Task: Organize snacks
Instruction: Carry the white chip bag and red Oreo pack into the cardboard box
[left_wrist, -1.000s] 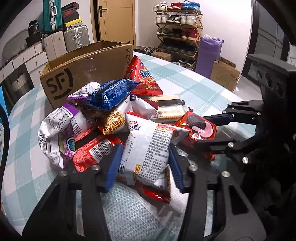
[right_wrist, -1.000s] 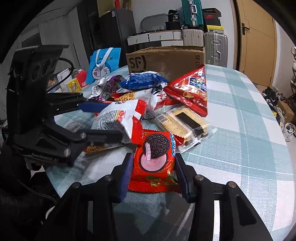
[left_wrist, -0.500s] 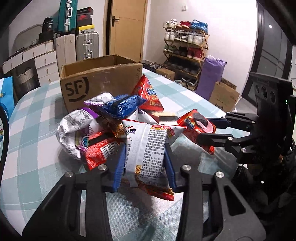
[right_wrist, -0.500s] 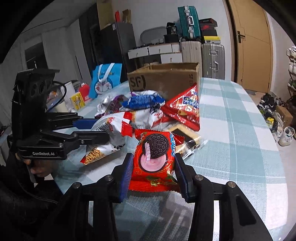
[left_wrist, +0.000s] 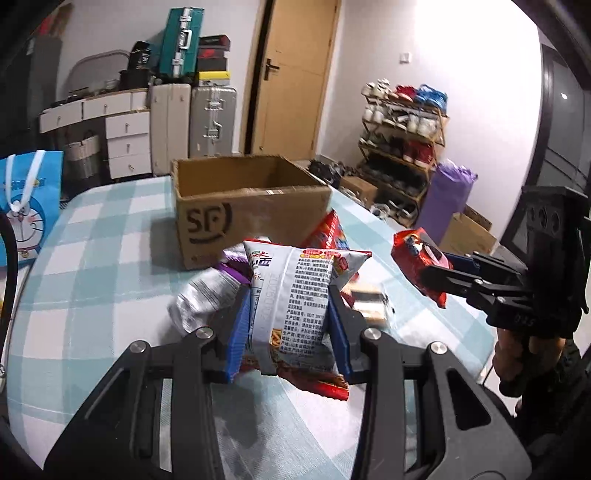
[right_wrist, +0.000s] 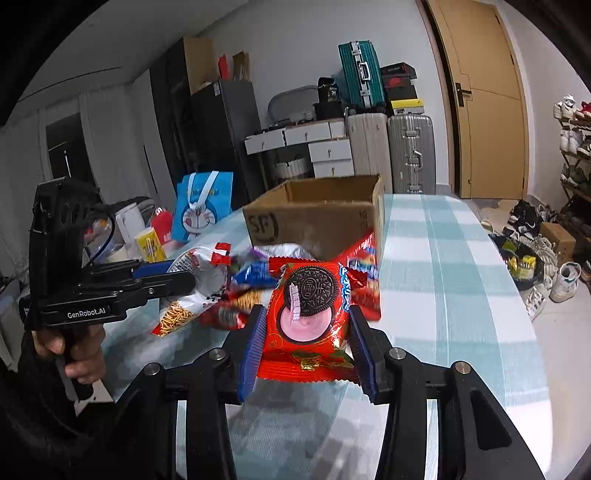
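An open cardboard box (left_wrist: 251, 206) stands on the checked desk (left_wrist: 96, 258), behind a heap of snack packets (right_wrist: 236, 291). A blue cartoon bag (right_wrist: 201, 212) sits at the desk's far left edge, and suitcases (right_wrist: 388, 147), drawers and a shoe rack (left_wrist: 402, 125) line the room beyond. Between each held packet and the box lies the heap, with a red triangular packet (right_wrist: 365, 280) leaning just before the box's front wall.

The left hand-held gripper (left_wrist: 290, 317) pinches a white noodle snack bag (left_wrist: 295, 295) by its sides, blue pads (left_wrist: 240, 332) pressed into it; the bag hangs upright above the heap, clear of the desk. The right hand-held gripper (right_wrist: 306, 339) is clamped on a red cookie packet (right_wrist: 308, 317), lifted off the desk, near the box. From the left view, that cookie packet sits to the right, well apart from the noodle bag. A hand (right_wrist: 77, 350) grips the left tool's handle.
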